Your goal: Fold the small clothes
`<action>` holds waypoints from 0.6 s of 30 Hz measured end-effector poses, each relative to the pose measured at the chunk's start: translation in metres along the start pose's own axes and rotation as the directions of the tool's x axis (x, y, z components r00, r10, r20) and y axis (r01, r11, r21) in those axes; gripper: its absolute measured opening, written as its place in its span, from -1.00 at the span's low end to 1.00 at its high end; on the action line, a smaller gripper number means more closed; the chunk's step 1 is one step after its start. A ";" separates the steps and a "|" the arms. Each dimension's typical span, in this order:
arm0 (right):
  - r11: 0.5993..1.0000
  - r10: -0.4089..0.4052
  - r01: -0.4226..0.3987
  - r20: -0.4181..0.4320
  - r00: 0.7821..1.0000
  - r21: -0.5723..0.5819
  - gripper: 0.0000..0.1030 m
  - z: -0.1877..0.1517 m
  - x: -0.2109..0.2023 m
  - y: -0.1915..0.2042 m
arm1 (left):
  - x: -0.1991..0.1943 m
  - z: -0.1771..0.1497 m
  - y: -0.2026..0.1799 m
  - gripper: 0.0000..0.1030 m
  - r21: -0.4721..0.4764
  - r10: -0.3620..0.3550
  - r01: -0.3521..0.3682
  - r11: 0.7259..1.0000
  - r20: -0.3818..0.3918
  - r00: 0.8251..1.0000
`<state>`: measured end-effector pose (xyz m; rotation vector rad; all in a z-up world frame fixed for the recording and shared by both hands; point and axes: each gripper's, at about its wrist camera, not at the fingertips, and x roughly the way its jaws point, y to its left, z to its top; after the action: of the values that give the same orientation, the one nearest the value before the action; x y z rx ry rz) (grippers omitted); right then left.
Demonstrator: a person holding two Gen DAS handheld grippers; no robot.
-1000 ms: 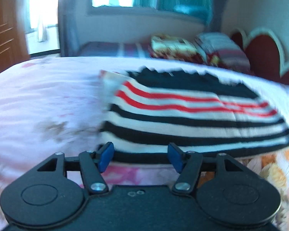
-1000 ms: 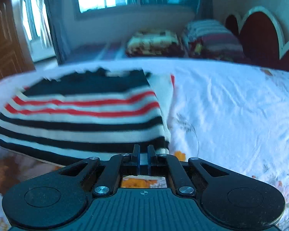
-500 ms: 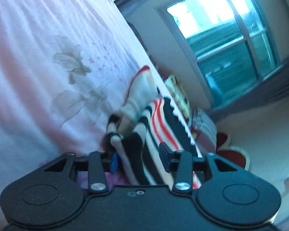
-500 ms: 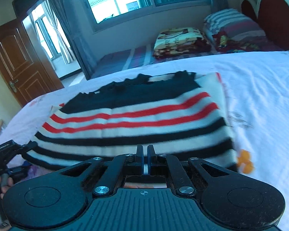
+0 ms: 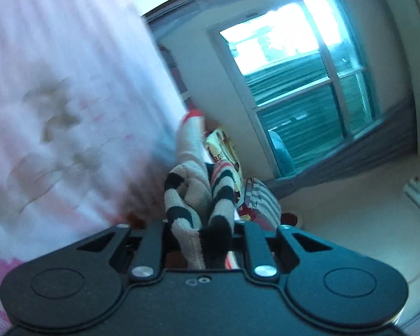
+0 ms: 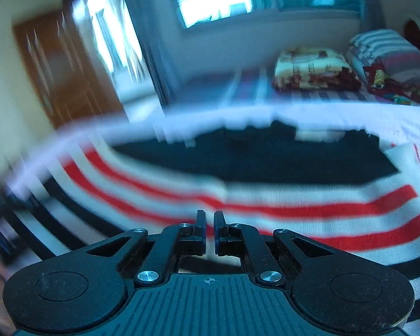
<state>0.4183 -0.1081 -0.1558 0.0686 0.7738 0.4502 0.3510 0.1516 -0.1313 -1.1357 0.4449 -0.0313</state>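
Note:
A knitted sweater (image 6: 322,204) with black, white and red stripes lies spread flat on the white flowered bed sheet (image 6: 406,117). In the left wrist view, which is rolled onto its side, one edge of the sweater (image 5: 193,184) is bunched up and rises off the sheet (image 5: 56,84). My left gripper (image 5: 201,238) is closing, and the fabric fills the gap between its jaws. My right gripper (image 6: 209,224) hovers low over the sweater's near stripes. It is shut, with only a thin slit between its blue pads and nothing in them.
A folded patterned blanket (image 6: 313,67) and striped pillows (image 6: 392,56) lie on a second bed behind. A wooden door (image 6: 56,70) stands at the back left and a window (image 5: 294,84) behind. A dark blurred shape sits at the left edge of the right wrist view.
My left gripper rolled onto its side, dropped to the sweater's edge and closed around it, lifting the fabric. My right gripper, still shut, swept leftward over the sweater.

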 end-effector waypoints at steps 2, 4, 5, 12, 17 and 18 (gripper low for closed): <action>0.998 -0.009 0.012 0.048 0.999 -0.058 -1.00 -0.009 0.006 0.003 | 0.006 -0.001 0.020 -0.72 -0.060 0.046 -0.048 0.997 -0.038 0.998; 0.998 -0.017 0.019 0.038 0.999 -0.066 -1.00 -0.008 0.009 0.004 | 0.006 0.000 0.021 -0.71 -0.045 0.023 -0.025 0.999 -0.041 0.999; 0.998 -0.015 0.017 0.038 0.999 -0.059 -1.00 -0.008 0.010 0.003 | 0.007 0.000 0.019 -0.71 -0.030 0.033 -0.034 0.999 -0.044 0.998; 1.000 -0.003 0.003 0.039 0.999 -0.001 -1.00 -0.008 0.013 -0.005 | 0.016 0.002 0.011 -0.71 -0.029 0.032 -0.033 0.999 -0.050 0.998; 1.000 -0.002 0.002 0.032 0.999 0.019 -1.00 -0.005 0.007 -0.005 | 0.016 0.002 0.010 -0.71 -0.005 0.053 -0.053 0.999 -0.059 0.997; 1.000 -0.001 0.000 0.030 1.000 0.024 -1.00 -0.005 0.007 -0.006 | 0.016 0.002 0.007 -0.71 0.003 0.053 -0.052 0.999 -0.056 0.997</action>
<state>0.4214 -0.1109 -0.1653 0.0973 0.7497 0.4385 0.3650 0.1526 -0.1414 -1.1234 0.5247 -0.0177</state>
